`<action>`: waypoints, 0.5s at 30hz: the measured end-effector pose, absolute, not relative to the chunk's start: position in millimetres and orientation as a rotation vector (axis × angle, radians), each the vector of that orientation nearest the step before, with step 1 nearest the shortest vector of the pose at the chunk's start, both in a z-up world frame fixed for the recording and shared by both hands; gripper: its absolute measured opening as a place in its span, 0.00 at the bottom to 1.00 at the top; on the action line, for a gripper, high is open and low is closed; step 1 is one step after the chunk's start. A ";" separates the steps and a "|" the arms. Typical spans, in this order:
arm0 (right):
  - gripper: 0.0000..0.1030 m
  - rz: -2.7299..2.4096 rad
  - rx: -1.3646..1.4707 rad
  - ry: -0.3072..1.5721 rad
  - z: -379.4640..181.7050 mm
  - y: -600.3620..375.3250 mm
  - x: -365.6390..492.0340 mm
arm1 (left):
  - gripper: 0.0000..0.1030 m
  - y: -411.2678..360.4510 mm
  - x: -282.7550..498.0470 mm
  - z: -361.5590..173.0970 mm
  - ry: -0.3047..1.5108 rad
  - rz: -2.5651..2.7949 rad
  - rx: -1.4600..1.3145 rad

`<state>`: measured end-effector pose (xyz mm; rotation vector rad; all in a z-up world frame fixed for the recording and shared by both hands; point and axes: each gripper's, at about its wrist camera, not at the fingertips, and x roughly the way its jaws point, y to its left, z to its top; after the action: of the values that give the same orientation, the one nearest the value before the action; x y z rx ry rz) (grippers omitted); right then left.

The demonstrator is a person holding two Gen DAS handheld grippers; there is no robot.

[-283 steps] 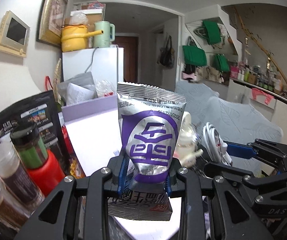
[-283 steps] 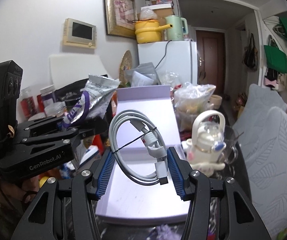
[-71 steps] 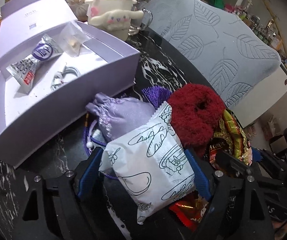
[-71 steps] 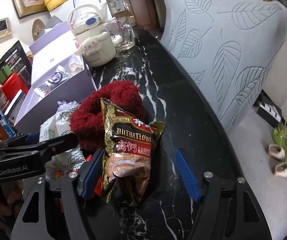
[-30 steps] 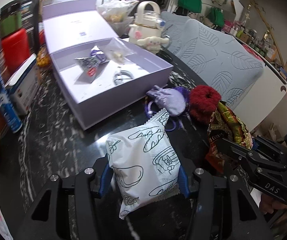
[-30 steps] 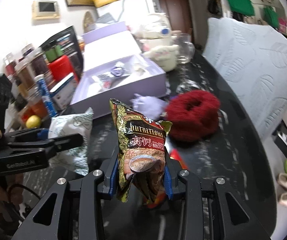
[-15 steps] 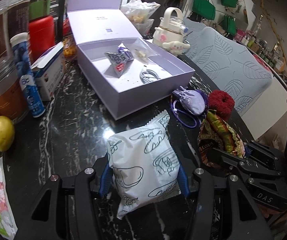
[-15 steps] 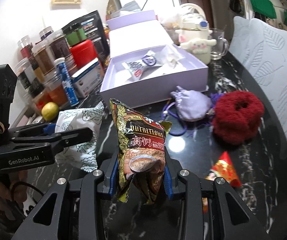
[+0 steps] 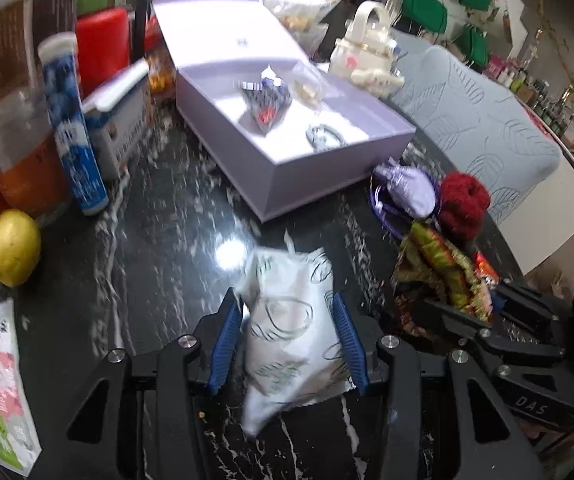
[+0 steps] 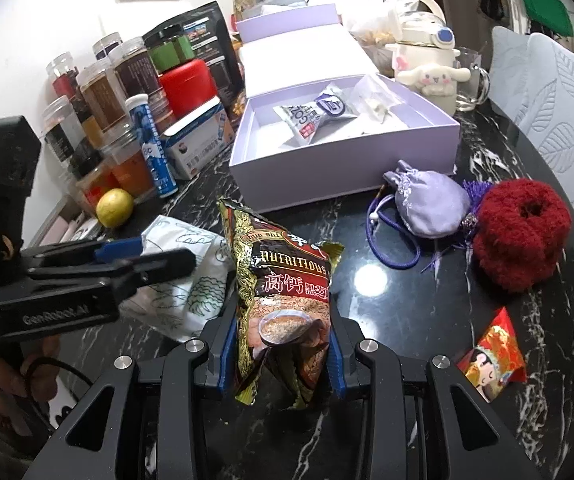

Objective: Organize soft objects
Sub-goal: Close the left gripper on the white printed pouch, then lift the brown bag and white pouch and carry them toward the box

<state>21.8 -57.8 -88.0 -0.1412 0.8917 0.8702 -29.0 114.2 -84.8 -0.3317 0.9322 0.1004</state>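
Between the closing left gripper's (image 9: 289, 342) pads sits the white packet (image 9: 293, 336).

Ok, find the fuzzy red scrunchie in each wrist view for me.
Left wrist view: the red scrunchie sits right of centre, beside the purple pouch.
Right wrist view: it lies at the right, again right of the pouch.
Shared landmark: the open lavender box.

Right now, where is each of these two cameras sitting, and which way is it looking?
Left wrist: rides on the left tool, looking forward and down past its closing blue pads on a white doodle-printed packet.
Right wrist: rides on the right tool, which grips a dark brown snack bag; a hand shows.
Both see the open lilac box and both packets.
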 end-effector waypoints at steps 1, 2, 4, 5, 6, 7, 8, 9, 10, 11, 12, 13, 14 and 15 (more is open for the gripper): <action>0.35 0.868 -0.142 0.893 -88.5 -57.8 22.1 | 0.46 115.2 -27.1 -89.0 0.952 0.094 -0.349; 0.35 0.866 -0.141 0.894 -88.6 -58.4 22.7 | 0.47 116.3 -24.2 -94.0 0.979 0.098 -0.367; 0.35 0.858 -0.141 0.897 -89.4 -59.5 24.0 | 0.49 118.1 -19.8 -102.1 1.008 0.089 -0.408; 0.35 0.853 -0.141 0.898 -89.7 -59.8 24.7 | 0.49 118.1 -19.1 -104.4 1.017 0.082 -0.422; 0.35 0.849 -0.141 0.900 -89.9 -60.6 25.4 | 0.52 117.3 -18.4 -104.9 1.011 0.081 -0.424; 0.35 0.845 -0.141 0.903 -90.4 -61.6 26.0 | 0.56 115.5 -18.1 -105.2 1.015 0.091 -0.412; 0.35 0.841 -0.142 0.905 -90.7 -61.7 26.5 | 0.58 112.1 -17.1 -105.2 1.014 0.102 -0.387; 0.35 0.838 -0.140 0.906 -91.1 -62.6 26.9 | 0.61 109.3 -16.5 -105.3 1.011 0.108 -0.365; 0.35 0.835 -0.140 0.909 -91.5 -63.2 27.4 | 0.64 105.7 -15.8 -106.0 1.010 0.115 -0.338; 0.35 0.830 -0.142 0.911 -92.4 -64.3 27.7 | 0.65 101.9 -14.7 -106.7 1.010 0.124 -0.309; 0.35 0.827 -0.144 0.912 -92.8 -65.2 27.5 | 0.69 98.2 -13.7 -107.4 1.012 0.129 -0.282; 0.35 0.824 -0.145 0.914 -93.2 -65.9 27.4 | 0.71 95.4 -13.5 -107.9 1.011 0.132 -0.262; 0.35 0.824 -0.141 0.917 -93.5 -67.2 27.3 | 0.72 94.6 -14.4 -108.1 1.009 0.135 -0.249; 0.35 0.825 -0.133 0.921 -93.6 -69.4 27.3 | 0.72 92.8 -14.9 -108.2 1.005 0.142 -0.227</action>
<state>27.3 -69.4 -93.6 -0.1335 0.9211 0.8250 -14.9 92.8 -108.2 -0.2267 1.0053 0.1418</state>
